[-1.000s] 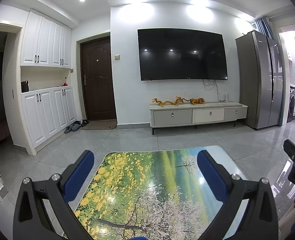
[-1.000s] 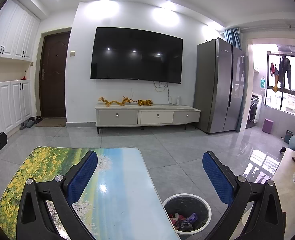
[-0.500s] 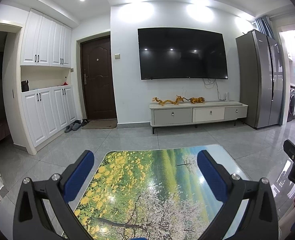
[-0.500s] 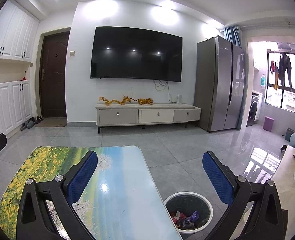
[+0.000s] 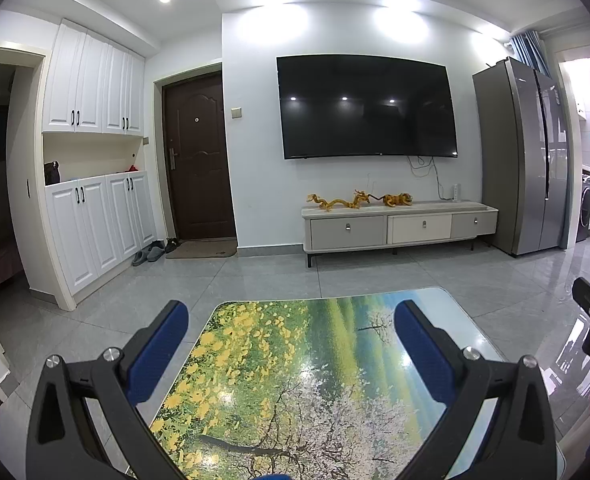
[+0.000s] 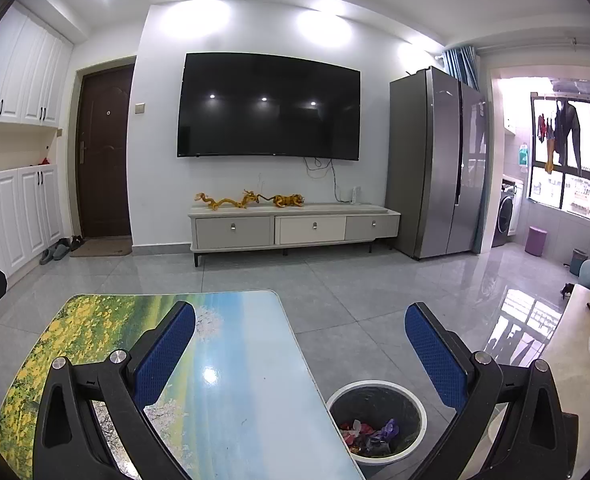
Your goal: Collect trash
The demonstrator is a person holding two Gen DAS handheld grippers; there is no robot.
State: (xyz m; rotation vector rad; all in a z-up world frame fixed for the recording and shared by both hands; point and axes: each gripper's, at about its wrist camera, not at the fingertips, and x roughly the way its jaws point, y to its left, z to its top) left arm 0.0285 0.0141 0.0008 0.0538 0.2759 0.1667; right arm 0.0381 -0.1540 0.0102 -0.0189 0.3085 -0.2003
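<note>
Wide living room here, grey tiled floor (image 6: 335, 280), big dark television (image 6: 269, 106) on the far wall, and almost nothing has changed over the last second: both views have only drifted a touch, so the bin has slid a little further into sight at the bottom of the right wrist view.

Down to the surface (image 5: 315, 380), the low one with the flower-and-sky print: no trash shows on it in either view. That reads as the clearing done, or very nearly.

Next, the trash bin (image 6: 377, 387) on the floor just beside the surface's right edge, white rim, dark liner. The trash (image 6: 369, 436), a small heap of crumpled wrappers, lies at its bottom.

Now the tools. The left hand-held gripper (image 5: 291, 344) hangs over the surface, jaws spread wide, nothing between the blue pads. The right hand-held gripper (image 6: 299, 344) matches it, released and empty, one finger over the surface, the other above the bin's side.

My call: with both empty, only a last check for stray scraps seems left.
</note>
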